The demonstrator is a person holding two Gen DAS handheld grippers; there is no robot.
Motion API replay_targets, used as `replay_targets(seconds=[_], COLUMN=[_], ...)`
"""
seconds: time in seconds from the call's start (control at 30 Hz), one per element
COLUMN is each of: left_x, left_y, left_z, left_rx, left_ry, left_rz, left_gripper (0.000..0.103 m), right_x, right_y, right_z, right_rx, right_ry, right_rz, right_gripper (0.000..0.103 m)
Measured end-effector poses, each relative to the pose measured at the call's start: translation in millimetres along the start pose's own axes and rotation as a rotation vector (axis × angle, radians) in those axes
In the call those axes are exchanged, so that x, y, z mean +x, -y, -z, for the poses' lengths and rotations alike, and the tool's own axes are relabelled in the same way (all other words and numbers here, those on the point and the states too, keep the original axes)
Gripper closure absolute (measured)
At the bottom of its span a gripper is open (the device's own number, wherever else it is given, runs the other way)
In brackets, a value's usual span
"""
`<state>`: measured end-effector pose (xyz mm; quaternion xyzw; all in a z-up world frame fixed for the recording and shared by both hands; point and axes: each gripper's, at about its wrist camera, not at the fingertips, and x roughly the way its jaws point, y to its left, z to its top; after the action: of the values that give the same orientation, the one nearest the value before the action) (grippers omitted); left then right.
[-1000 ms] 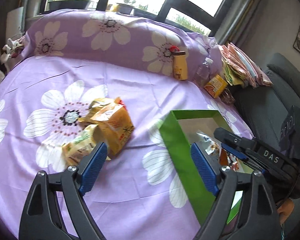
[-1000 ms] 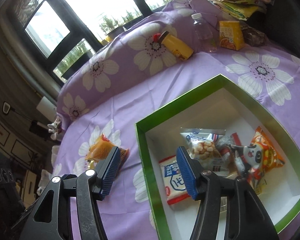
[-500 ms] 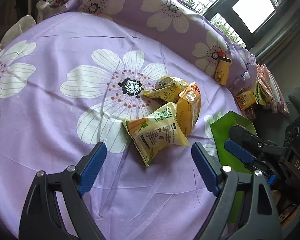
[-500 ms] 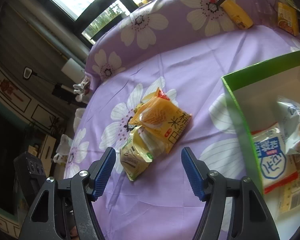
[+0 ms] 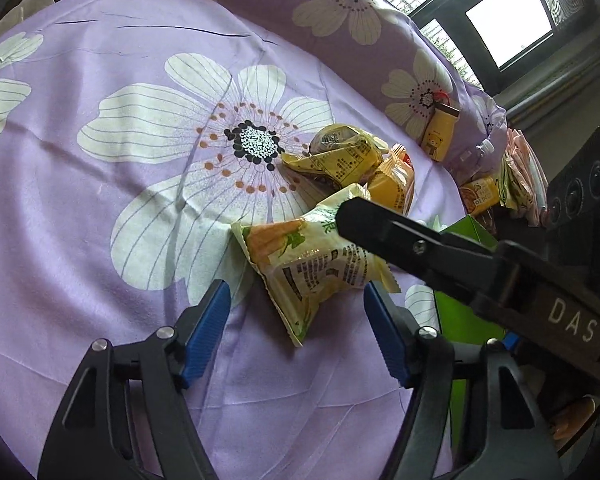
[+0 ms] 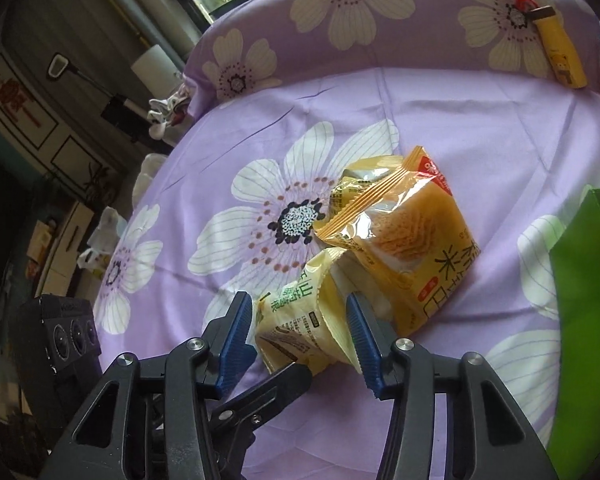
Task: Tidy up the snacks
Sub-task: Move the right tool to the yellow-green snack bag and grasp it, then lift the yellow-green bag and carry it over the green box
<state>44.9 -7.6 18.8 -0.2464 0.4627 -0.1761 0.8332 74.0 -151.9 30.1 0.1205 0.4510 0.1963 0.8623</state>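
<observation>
Three snack packets lie heaped on the purple flowered cloth (image 5: 100, 200). Nearest is a pale yellow packet (image 5: 308, 264) (image 6: 296, 320), behind it an orange one (image 6: 408, 240) (image 5: 394, 184) and a yellow one (image 5: 340, 156). My right gripper (image 6: 300, 336) is closing, and its blue pads touch both sides of the pale packet. Seen from the left wrist, one right finger (image 5: 420, 248) crosses over that packet. My left gripper (image 5: 296, 320) is also closing. The packet's near corner lies between its pads, which stay apart from it.
The green box (image 6: 580, 320) (image 5: 460, 320) stands right of the heap. Against the flowered cushion at the back lean a yellow bottle (image 6: 560, 56) (image 5: 440, 132), a clear bottle (image 5: 476, 152) and an orange carton (image 5: 478, 196), next to stacked folded cloths (image 5: 520, 176).
Both grippers have swung left from the green box to the snack heap and come down. The right jaws have narrowed onto the pale packet. The left jaws have narrowed too.
</observation>
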Motion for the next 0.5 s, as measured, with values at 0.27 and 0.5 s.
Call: replay_targets(seconds=[0.27, 0.5], left_x=[8, 8], left_y=[5, 3], left_z=[1, 7], left_rx=[0.055, 0.086], left_ry=[0.004, 0.028], left_rz=[0.002, 0.036], left_gripper=[0.040, 0.051], right_x=[21, 23], right_y=[9, 12], right_z=[3, 9], right_rx=[0.026, 0.042], right_ry=[-0.037, -0.046], right_rz=[0.003, -0.034], right_gripper=[0.054, 0.062])
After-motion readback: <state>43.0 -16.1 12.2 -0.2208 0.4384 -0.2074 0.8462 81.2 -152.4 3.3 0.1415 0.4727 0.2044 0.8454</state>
